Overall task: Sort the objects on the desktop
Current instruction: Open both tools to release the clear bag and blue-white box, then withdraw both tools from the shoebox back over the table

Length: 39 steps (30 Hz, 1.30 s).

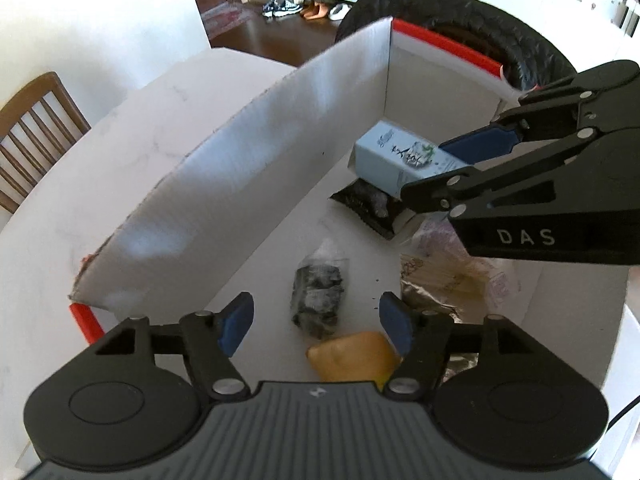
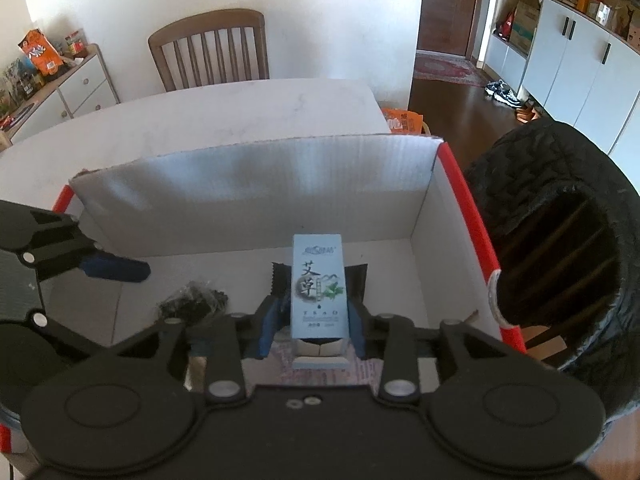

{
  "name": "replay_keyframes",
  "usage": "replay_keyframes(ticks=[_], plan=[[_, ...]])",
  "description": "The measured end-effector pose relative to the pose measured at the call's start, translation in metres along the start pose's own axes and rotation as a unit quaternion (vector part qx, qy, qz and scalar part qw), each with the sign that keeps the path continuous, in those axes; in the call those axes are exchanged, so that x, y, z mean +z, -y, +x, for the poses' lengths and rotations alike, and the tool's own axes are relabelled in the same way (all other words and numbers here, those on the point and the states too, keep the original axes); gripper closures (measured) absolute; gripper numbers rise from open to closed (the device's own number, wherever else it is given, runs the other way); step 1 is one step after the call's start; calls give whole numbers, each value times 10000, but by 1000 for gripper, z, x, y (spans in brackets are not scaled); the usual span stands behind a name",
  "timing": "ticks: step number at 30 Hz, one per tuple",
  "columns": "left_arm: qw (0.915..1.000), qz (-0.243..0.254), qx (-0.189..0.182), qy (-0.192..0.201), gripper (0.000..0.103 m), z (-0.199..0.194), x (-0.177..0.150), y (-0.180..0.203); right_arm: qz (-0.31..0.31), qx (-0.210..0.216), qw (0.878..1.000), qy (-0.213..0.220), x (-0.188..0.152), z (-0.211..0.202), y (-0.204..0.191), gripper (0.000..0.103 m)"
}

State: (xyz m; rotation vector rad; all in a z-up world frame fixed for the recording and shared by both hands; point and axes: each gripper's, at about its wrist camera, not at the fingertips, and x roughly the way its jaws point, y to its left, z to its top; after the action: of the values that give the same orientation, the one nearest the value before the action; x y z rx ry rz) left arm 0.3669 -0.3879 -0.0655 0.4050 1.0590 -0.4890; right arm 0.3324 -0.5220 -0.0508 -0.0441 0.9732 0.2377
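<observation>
Both claws hang over the white cardboard box point(image 2: 256, 184) with red-edged rims, and I read them from the wrist views. On my right claw point(image 2: 312, 320) the blue pads are clamped on the pale blue carton point(image 2: 318, 280), one pad against each long side, the carton pointing straight ahead along the fingers. My left claw point(image 1: 316, 320) stands with its pads well apart and nothing between them.

Largest first: the box sits on the white table point(image 2: 240, 108), its tall torn flap rising ahead of my right claw and to the left of my left claw. Beyond the box's right wall, from the right claw, a black quilted tub point(image 2: 560, 240) stands just beside it.

Inside the box, below the held carton, a black sachet point(image 1: 368, 206) lies on the floor. Ahead of my left claw, between its open pads, lies a clear bag of dark lumps point(image 1: 318, 300). Nearer still, almost under the claw, is a yellow packet point(image 1: 354, 356). To the right of that claw lie crinkled clear and foil wrappers point(image 1: 448, 280); I cannot tell what they hold.

Writing: the carton's face shows two large Chinese characters, 艾草, a green leaf sketch and the letters "TSAO"; the small logo at its top is too blurred to read. My right claw's black body carries "DAS" in white.
</observation>
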Motion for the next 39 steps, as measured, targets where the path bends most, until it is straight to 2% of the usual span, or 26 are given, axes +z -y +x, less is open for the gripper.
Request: replay_keyframes(ticks=[1,3,4,11,17,22,36,39], plan=[[10000,-10,12,18,34,-2,0,0,10,13,10000,15,0,-2,0,62],[10000,-24,9,67,34,-7,-1,-1,21,38,10000,64,0,-7,0,50],[10000,-31,24,91,34,-9,-2,-1,21,40,9999,105,-1,-10,0,48],[9995,-136,-5,294,34,-24,-12,1,26,124,9996,249,0,-31,-5,47],[9980,-295,-65,555,34,-47,-28,5,189,167,9988,413,-4,-48,-2,38],[9961,-390,-149,779,26,-63,-36,5,269,236,9983,470,-12,-61,-1,35],[9884,-535,-405,1362,18,-109,-62,1,384,434,9943,895,-32,-105,-23,24],[9863,-619,-486,1448,12,-116,-70,-2,555,572,9918,1000,-35,-115,-28,23]])
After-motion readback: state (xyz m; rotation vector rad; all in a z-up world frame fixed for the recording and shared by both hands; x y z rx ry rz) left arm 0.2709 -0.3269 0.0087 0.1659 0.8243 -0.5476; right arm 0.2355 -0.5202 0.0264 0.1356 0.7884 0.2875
